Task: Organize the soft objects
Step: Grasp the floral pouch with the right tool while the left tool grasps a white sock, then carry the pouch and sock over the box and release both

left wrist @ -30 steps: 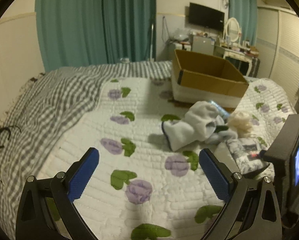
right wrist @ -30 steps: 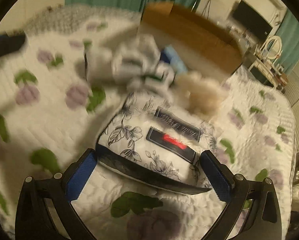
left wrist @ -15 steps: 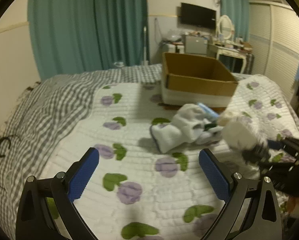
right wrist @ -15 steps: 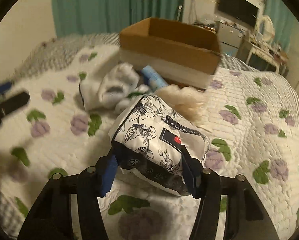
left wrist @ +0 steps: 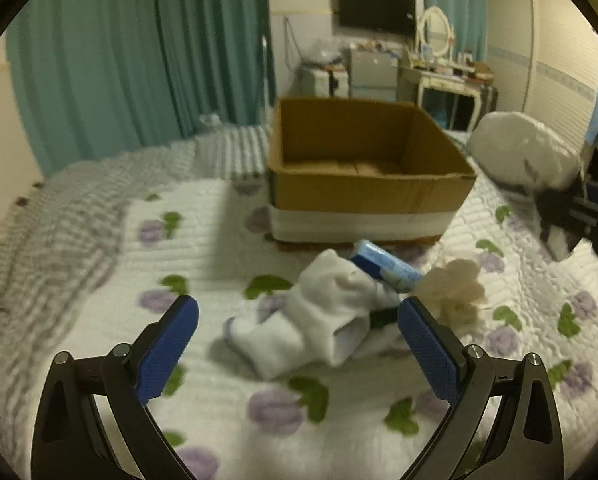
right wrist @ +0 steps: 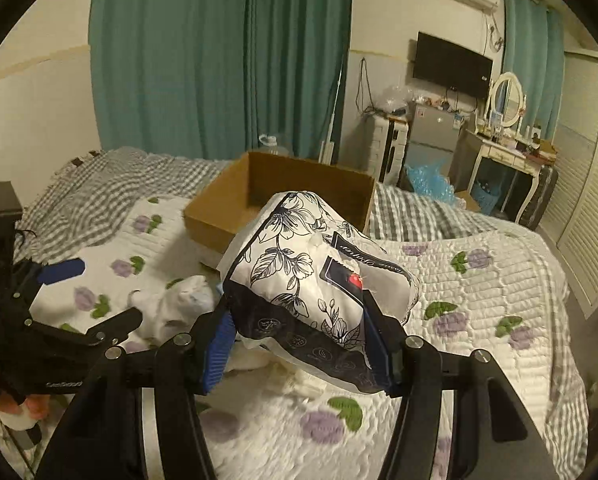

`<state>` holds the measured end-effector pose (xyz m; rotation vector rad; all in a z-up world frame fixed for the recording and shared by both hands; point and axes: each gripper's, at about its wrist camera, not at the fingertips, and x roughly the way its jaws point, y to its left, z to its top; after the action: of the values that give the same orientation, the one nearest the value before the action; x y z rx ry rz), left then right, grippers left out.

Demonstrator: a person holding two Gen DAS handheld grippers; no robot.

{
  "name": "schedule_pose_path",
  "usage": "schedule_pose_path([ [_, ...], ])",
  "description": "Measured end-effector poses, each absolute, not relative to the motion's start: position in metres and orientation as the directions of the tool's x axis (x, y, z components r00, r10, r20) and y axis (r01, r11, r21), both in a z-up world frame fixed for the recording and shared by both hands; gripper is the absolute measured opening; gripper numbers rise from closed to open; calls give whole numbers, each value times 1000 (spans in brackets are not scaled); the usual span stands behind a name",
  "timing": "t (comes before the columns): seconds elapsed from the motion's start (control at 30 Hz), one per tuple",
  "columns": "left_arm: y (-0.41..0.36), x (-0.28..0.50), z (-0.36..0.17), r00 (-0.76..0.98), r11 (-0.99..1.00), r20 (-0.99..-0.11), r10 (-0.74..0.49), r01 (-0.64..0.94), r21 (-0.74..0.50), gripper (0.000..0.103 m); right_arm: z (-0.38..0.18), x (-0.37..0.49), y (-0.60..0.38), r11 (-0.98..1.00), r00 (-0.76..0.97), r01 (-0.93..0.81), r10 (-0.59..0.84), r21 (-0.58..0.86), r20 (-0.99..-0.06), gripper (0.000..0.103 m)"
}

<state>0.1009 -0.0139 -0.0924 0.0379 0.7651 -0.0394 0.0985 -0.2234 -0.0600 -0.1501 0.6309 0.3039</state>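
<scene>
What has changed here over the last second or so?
The right gripper closed on the floral tissue pack, which lay on the bed, and lifted it toward the cardboard box. The left gripper, open throughout, moved closer to the white socks. Socks and box stayed put.

Our left tool (left wrist: 298,330) hangs wide open over the bed (left wrist: 203,236), above a white sock (left wrist: 311,320). Beyond it we see a blue pack (left wrist: 385,266), cream fluff (left wrist: 457,286) and the cardboard box (left wrist: 367,192).
</scene>
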Motion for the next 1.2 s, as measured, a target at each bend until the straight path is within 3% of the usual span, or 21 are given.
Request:
schedule_pose_path([
  [0.13, -16, 134, -121, 671, 998, -741, -34, 59, 7, 101, -95, 128, -230, 953, 737, -298, 194, -53, -648, 57],
  [0.3, -21, 151, -139, 623, 991, -772, -121, 119, -60, 65, -116, 142, -241, 959, 715, -279, 175, -46, -676, 57],
  [0.47, -25, 142, -137, 624, 989, -771, -124, 144, -43, 52, -111, 137, -244, 962, 745, -267, 168, -57, -646, 57],
  [0.73, -18, 110, -92, 680, 989, -725, -109, 145, -13, 50, -101, 117, -246, 964, 756, -265, 186, -34, -628, 57],
  [1.2, -19, 112, 22, 814, 987, -572, -101, 153, 43, 51, 24, 93, -239, 951, 861, -304, 248, -58, -444, 58],
])
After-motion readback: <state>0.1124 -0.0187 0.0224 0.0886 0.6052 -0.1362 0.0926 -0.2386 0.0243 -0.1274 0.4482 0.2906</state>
